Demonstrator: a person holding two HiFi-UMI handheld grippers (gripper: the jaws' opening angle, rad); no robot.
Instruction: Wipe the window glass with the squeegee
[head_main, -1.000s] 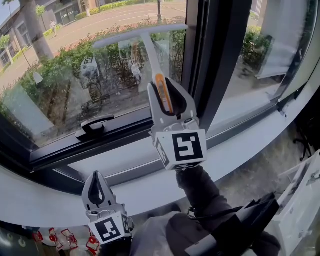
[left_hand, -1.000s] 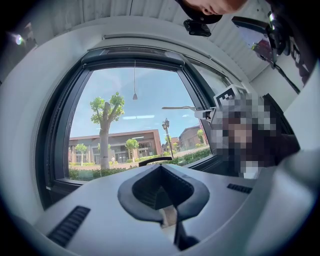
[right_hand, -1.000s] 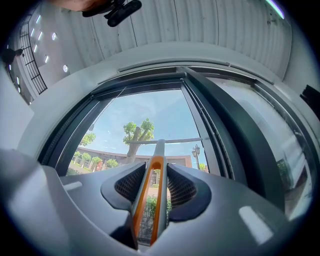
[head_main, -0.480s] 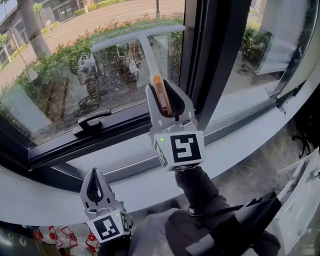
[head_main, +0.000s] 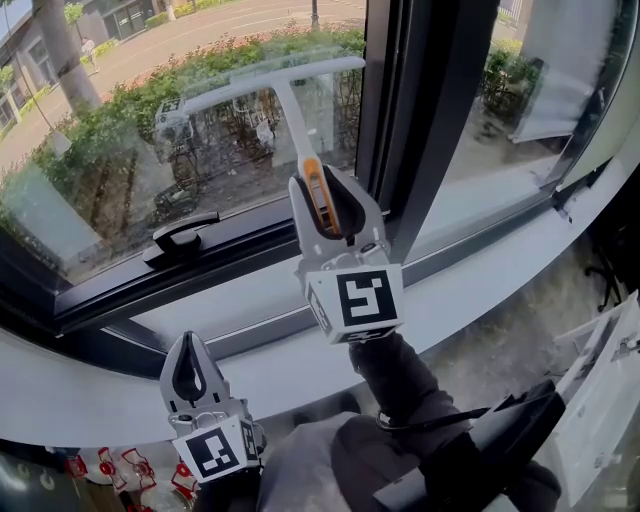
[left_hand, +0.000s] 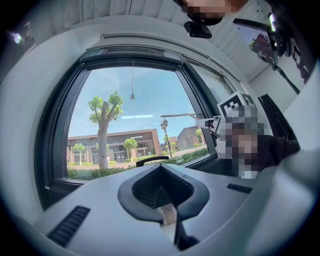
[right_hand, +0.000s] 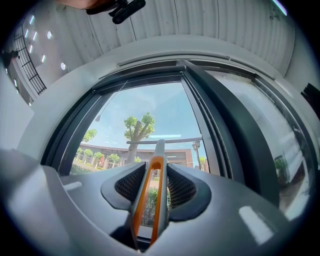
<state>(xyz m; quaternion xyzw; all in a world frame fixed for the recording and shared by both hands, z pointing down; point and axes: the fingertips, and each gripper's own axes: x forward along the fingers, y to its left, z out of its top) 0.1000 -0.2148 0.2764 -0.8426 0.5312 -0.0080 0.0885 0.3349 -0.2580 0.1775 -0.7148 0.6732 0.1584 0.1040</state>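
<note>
Two jaws of the right gripper (head_main: 326, 195) clamped the squeegee (head_main: 285, 95) handle, hiding its lower end; its blade lay against the glass (head_main: 110, 185). The left gripper (head_main: 188, 348) hung low, jaws together, empty.

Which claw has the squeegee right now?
The right claw, raised at the glass and shut on the squeegee handle. The left claw hangs low by the sill, shut on nothing.
</note>
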